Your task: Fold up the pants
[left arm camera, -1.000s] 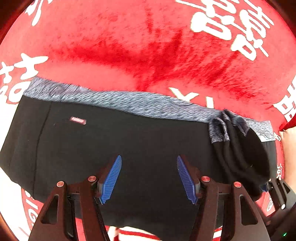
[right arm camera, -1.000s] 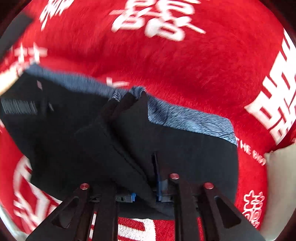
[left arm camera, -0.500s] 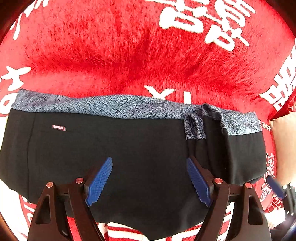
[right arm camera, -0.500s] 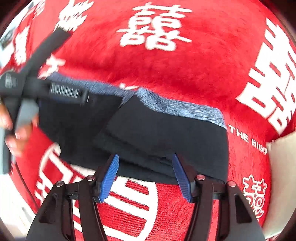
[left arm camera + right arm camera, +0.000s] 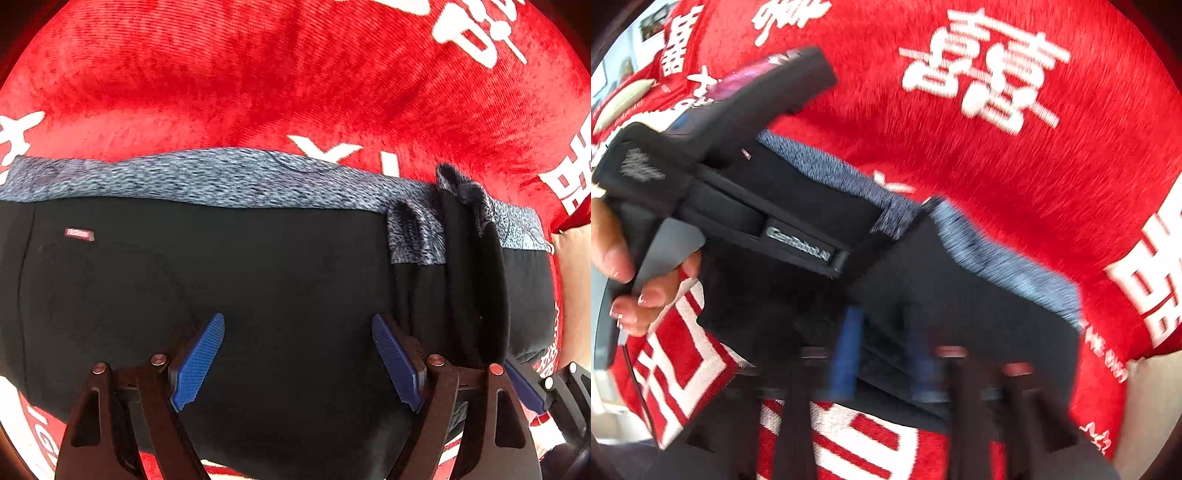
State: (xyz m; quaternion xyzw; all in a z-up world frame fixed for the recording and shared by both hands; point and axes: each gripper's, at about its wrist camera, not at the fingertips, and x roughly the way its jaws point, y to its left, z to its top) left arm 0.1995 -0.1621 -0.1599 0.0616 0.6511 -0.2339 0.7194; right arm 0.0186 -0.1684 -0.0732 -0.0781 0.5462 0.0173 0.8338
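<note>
Black pants (image 5: 229, 273) with a grey-blue heathered waistband (image 5: 221, 181) lie folded on a red blanket. A bunched fold (image 5: 461, 266) stands up near their right end. My left gripper (image 5: 299, 362) is open, its blue pads over the black cloth, holding nothing. In the right wrist view the pants (image 5: 979, 306) lie under my right gripper (image 5: 882, 354), which is blurred; its blue pads stand apart at the near hem. The left gripper's body (image 5: 738, 192) shows there, held by a hand.
The red blanket (image 5: 295, 81) with white characters covers the whole surface around the pants. A pale cushion or sheet (image 5: 1152, 398) shows at the right edge. The person's hand (image 5: 624, 277) grips the left tool at the left of the right wrist view.
The right gripper let go of the fold a second ago, opened, and has moved back in over the near hem. The left gripper stayed open and shifted a little closer over the pants.
</note>
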